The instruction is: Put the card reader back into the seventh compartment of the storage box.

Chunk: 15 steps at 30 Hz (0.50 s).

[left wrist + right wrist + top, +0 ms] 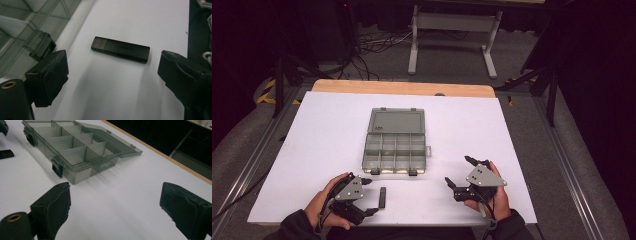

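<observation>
Both my grippers wait with jaws spread wide over the white table (322, 130).
My left gripper (112, 75) has a flat black plastic stick (120, 49) lying just ahead between its jaws; my right gripper (115, 205) holds nothing, a smoky clear plastic compartment box (75, 152) sitting open beyond its left jaw.

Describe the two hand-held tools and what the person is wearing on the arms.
Both the left tool and right tool are black, each topped by a grey three-cornered plate with small dark dots, with thick black padded jaws. A pale cable trails from the right one. The sleeves are dark.
</observation>
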Available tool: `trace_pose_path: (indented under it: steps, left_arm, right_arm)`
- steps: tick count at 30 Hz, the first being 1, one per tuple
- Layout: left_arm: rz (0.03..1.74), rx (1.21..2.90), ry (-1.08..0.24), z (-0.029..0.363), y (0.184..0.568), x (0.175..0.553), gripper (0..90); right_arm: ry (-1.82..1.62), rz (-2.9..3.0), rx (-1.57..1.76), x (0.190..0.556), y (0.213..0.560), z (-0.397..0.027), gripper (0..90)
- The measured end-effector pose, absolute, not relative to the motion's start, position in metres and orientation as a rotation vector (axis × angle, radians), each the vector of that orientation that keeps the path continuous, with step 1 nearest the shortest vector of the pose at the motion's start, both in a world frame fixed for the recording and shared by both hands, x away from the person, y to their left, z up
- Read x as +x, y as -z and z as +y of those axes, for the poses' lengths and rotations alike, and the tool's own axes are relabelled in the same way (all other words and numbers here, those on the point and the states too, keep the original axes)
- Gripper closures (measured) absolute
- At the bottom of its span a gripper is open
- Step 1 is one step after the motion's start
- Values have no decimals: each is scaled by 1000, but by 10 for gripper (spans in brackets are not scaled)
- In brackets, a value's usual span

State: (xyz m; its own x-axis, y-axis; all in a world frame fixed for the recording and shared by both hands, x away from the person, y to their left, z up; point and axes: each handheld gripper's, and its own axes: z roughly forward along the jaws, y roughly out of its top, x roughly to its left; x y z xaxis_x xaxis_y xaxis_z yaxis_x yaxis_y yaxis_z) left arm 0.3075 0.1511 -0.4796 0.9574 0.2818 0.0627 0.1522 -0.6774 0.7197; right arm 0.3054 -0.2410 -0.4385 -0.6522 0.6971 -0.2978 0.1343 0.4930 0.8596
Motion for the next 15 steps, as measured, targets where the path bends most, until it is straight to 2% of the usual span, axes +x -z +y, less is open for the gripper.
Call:
trace_pose_path:
  steps: [15]
  left_arm:
    - [207, 2407, -122, 125, 479, 329, 133]
  right_arm:
    - [-1103, 2147, 663, 307, 443, -239, 127]
